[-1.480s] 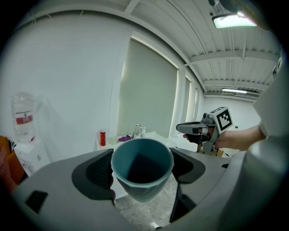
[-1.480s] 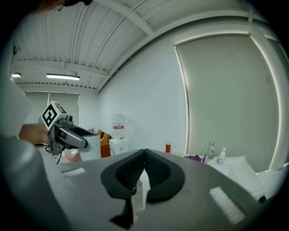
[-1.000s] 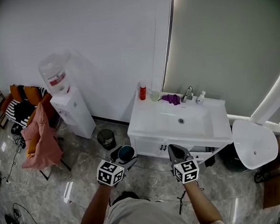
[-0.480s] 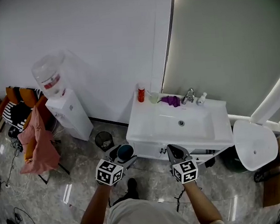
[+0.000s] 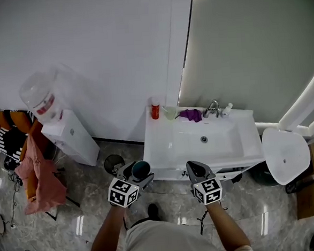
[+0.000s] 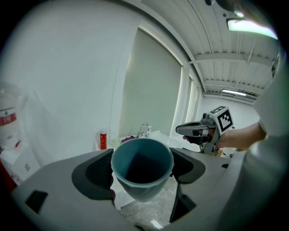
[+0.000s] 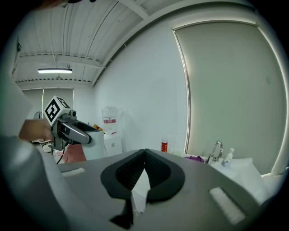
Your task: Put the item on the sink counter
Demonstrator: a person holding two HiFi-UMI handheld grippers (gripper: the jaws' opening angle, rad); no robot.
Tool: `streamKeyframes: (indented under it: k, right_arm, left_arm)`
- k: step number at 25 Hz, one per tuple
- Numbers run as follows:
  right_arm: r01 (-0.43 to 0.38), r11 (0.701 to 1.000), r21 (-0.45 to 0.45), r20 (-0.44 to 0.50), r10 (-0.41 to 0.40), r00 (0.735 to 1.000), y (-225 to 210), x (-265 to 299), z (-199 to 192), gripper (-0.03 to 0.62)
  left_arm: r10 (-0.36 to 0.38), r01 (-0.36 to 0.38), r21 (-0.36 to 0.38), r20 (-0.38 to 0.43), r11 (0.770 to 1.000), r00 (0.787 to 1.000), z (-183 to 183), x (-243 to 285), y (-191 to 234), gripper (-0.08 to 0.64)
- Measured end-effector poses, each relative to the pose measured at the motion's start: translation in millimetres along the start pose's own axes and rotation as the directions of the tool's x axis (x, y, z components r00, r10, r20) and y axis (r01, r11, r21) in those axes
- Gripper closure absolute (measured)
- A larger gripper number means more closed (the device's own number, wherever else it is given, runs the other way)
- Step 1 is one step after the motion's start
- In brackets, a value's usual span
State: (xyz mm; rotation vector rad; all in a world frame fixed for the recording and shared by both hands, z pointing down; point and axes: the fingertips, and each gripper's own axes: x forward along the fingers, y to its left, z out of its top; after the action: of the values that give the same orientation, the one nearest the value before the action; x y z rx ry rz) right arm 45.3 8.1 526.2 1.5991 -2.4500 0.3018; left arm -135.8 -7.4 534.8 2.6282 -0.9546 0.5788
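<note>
the left gripper is clamped on a teal cup. one pad sits on each side of the cup's wall just under the rim, and the mouth is up. the cup looks empty. the wall narrows toward the base, so i judge that the squeeze has to stay steady or the cup could slip down out of the pads.

just to its right, at about the same height, the right gripper has its jaws together with nothing between them. it has no part in this step and is best held off to that side.

ahead of both grippers stands the white sink counter. the basin lies ahead and to the right of the left gripper, with a bare flat strip straight ahead of it. that strip looks like the sound landing place.

farther beyond the strip, at the back edge, are a red bottle and a small green cup. a purple cloth and the faucet lie to their right.

the step in hand is the carry, with the cup not yet over the counter. to do it well:
- bring the cup in above the front edge and stay upright.
- stop short of the red bottle.
- lower until the base sits flat, then part the jaws and draw straight back.
</note>
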Motion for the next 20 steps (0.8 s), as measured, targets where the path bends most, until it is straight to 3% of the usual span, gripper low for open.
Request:
streamKeyframes:
  k: [10,20]
  right_arm:
    - [0.101,0.993,0.065,-0.027,-0.100,0.995,-8,66,3,0.581]
    - [0.136,0.988,0.068,-0.064,-0.131,0.989,-24,95,-1,0.581]
  left_arm:
    - [-0.080,0.082,0.064,-0.037,0.995,0.996,14,41,75,0.175]
    - [-0.116,0.118,0.048,-0.041,0.992,0.992,22,73,101,0.175]
